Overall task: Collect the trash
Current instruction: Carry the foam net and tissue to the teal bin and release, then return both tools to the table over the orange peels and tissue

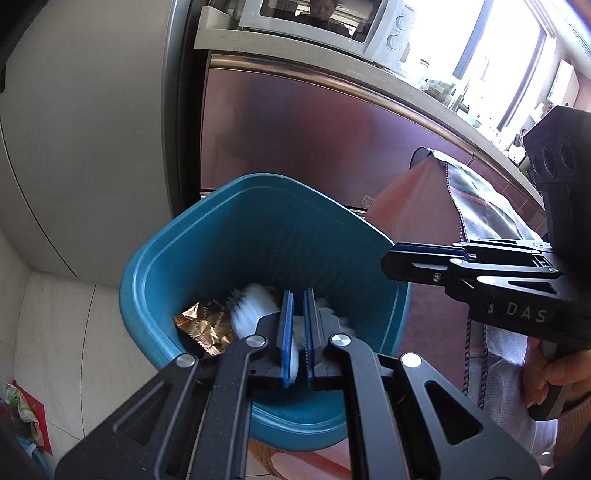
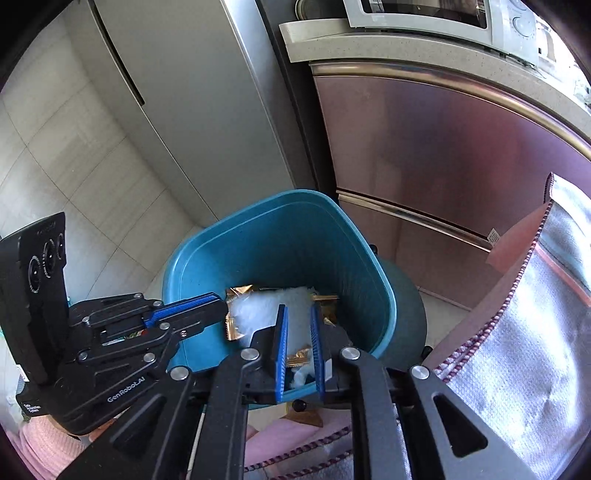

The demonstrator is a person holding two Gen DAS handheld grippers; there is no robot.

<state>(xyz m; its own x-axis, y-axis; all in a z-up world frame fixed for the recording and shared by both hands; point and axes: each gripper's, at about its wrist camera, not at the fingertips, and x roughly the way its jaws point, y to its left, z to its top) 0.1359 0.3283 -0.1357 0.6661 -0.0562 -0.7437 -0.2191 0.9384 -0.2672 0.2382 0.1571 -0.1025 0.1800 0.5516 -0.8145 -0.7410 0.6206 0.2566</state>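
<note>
Right, status at the bin:
left gripper (image 1: 298, 325): jaws nearly together, thin slit only; white stuff shows in the slit, can't tell whether it is pinched or just lies behind. Tips sit inside the bin mouth.
right gripper (image 2: 299, 345): jaws a little apart, pads not pressing on anything; white wad visible through the gap, below the tips.
bin (image 1: 207, 229): teal plastic, open top, directly under both sets of jaws, tilted toward the cameras.
white wad (image 2: 269, 306): crumpled, soft-looking, lies inside the bin ahead of the right jaws; blurred in the left wrist view.
gold wrapper (image 1: 207, 325): foil, in the bin, left of the left jaws, under and around the wad.
cloth (image 2: 524, 332): grey with pink backing and a purple stitched edge, hangs right of the right jaws, outside the bin.
cabinet front (image 1: 295, 122): brushed metal, behind the bin.
microwave (image 1: 332, 26): up on the tabletop above the cabinet.
</note>
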